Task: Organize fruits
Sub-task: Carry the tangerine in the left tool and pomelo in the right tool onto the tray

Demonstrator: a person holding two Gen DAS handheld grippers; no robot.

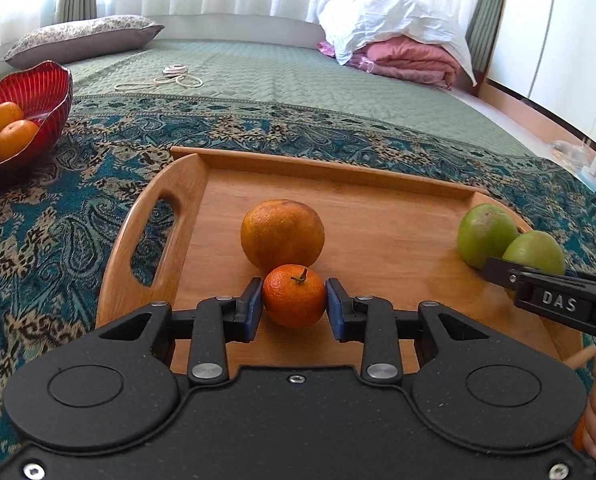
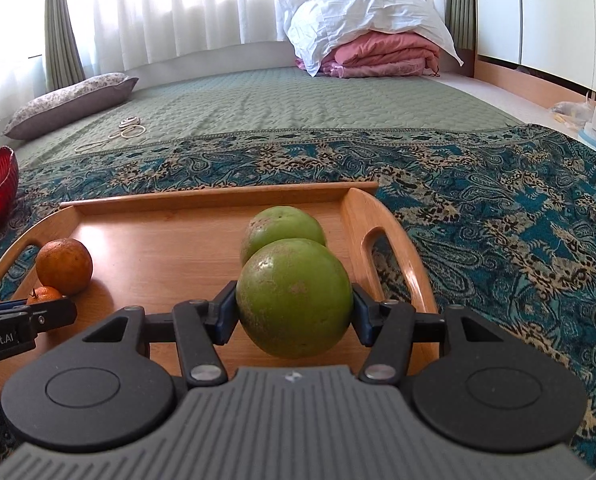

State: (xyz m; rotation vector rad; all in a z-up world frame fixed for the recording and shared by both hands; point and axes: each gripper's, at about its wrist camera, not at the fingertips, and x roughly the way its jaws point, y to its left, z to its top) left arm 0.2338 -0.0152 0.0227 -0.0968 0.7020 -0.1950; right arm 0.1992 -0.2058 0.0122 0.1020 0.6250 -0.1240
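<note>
A wooden tray (image 1: 338, 168) lies on the patterned bedspread. My left gripper (image 1: 294, 304) is shut on a small mandarin (image 1: 294, 296) on the tray, right in front of a big orange (image 1: 282, 234). My right gripper (image 2: 294, 312) is shut on a green fruit (image 2: 294, 296) at the tray's right side (image 2: 354, 216), with a second green fruit (image 2: 282, 224) just behind it. Both green fruits show in the left wrist view (image 1: 486, 234) (image 1: 534, 252). A red glass bowl (image 1: 38, 84) holding oranges and a yellowish fruit stands far left.
The bed stretches beyond, with a cushion (image 1: 82, 38) at back left, a coiled cord (image 1: 170, 78), and folded pink blankets under a white pillow (image 1: 398, 44) at back right. Chargers and clutter (image 2: 594, 120) lie on the floor at right.
</note>
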